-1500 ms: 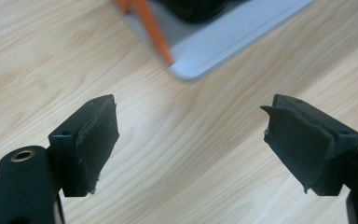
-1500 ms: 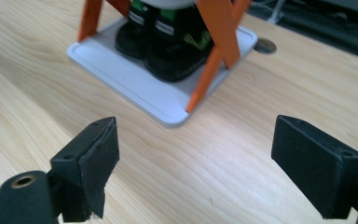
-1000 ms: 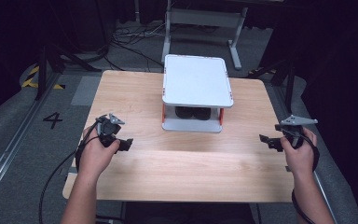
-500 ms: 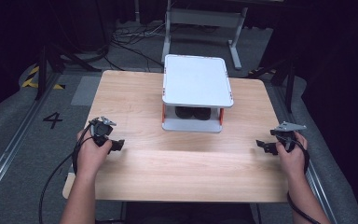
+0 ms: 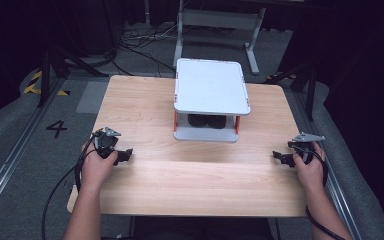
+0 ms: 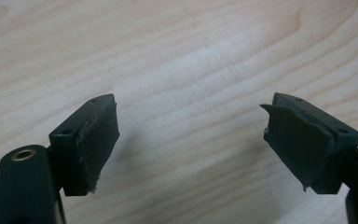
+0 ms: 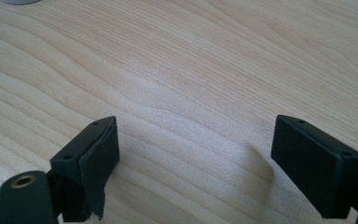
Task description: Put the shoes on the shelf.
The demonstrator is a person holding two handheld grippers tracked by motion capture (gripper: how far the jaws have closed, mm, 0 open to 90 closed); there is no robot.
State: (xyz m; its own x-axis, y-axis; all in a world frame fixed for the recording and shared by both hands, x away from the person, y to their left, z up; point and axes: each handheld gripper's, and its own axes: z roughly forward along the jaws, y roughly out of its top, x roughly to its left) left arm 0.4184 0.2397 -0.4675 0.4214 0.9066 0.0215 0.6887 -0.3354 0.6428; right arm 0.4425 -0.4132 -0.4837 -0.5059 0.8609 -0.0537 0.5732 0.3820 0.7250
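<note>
Both grippers (image 5: 126,154) (image 5: 276,156) rest low, jaws apart.

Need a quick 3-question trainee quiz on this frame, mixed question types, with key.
1. True or false: the left gripper holds an object.
2. Where is the white stand on the wooden table: A near edge, B centre toward the far side, C left corner?
3. What lies between the right gripper jaws?

Key
1. False; its jaws are apart with nothing held.
2. B.
3. Bare table wood.
</note>
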